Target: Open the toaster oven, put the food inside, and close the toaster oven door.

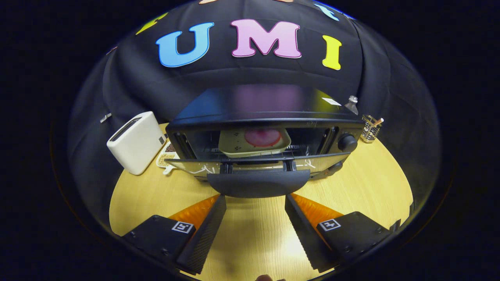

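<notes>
Spread, empty gripper (pixel 256 197) fingers are being held just short of the lowered door handle (pixel 258 183) at twelve o'clock. Food (pixel 262 137) is lying inside the toaster oven (pixel 265 117); door-closing is judged pending, requiring an upward lift.

A black toaster oven (pixel 265 128) is sitting on a pale yellow worktop (pixel 363 183) that is showing a fine wood grain. Inside the toaster oven, a cream tray (pixel 234 145) is carrying a round pink piece of food (pixel 262 136). The oven's dark glass door (pixel 254 164) is showing thin white markings, and its handle (pixel 258 183) is looking matte black. Left of the toaster oven, a white toaster (pixel 134 142) with a dark slot is standing. Nearest the camera, the tool (pixel 256 234) is showing spread black fingers (pixel 207 230) with ribbed pads, orange backing, and black-and-white square markers.
</notes>
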A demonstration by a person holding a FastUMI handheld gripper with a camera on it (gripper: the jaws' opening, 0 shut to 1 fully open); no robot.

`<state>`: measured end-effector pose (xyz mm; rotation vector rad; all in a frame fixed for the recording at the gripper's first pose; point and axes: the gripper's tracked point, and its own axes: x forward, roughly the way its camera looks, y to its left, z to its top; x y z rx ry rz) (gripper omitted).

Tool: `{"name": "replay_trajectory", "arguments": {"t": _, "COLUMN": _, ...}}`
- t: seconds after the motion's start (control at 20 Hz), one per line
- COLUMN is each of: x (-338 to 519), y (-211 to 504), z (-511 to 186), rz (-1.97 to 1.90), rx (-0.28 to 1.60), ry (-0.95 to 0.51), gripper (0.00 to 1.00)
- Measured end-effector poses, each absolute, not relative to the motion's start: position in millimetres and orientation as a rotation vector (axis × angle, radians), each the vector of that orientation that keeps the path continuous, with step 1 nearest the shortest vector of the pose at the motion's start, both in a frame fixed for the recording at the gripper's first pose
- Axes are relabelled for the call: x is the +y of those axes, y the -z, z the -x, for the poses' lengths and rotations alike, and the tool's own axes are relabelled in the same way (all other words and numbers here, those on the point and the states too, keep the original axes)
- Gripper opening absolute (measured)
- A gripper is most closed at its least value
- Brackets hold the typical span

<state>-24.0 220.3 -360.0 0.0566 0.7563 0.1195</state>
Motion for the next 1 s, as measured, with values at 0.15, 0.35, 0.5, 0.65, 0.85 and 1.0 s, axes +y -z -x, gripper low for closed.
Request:
{"name": "replay_trajectory", "arguments": {"t": 0.15, "x": 218, "y": 340, "z": 24, "rz": -0.047, "rx": 0.707, "ry": -0.113, "gripper": 1.0}}
{"name": "replay_trajectory", "arguments": {"t": 0.35, "x": 201, "y": 320, "z": 5, "rz": -0.064, "rx": 0.654, "ry": -0.096, "gripper": 1.0}}
{"name": "replay_trajectory", "arguments": {"t": 0.5, "x": 191, "y": 291, "z": 0, "rz": -0.069, "rx": 0.586, "ry": -0.096, "gripper": 1.0}}
{"name": "replay_trajectory", "arguments": {"t": 0.65, "x": 180, "y": 254, "z": -6, "rz": -0.056, "rx": 0.506, "ry": -0.111, "gripper": 1.0}}
{"name": "replay_trajectory", "arguments": {"t": 0.85, "x": 161, "y": 196, "z": -14, "rz": -0.03, "rx": 0.384, "ry": -0.127, "gripper": 0.99}}
{"name": "replay_trajectory", "arguments": {"t": 1.0, "x": 145, "y": 150, "z": -15, "rz": -0.037, "rx": 0.301, "ry": -0.131, "gripper": 0.99}}
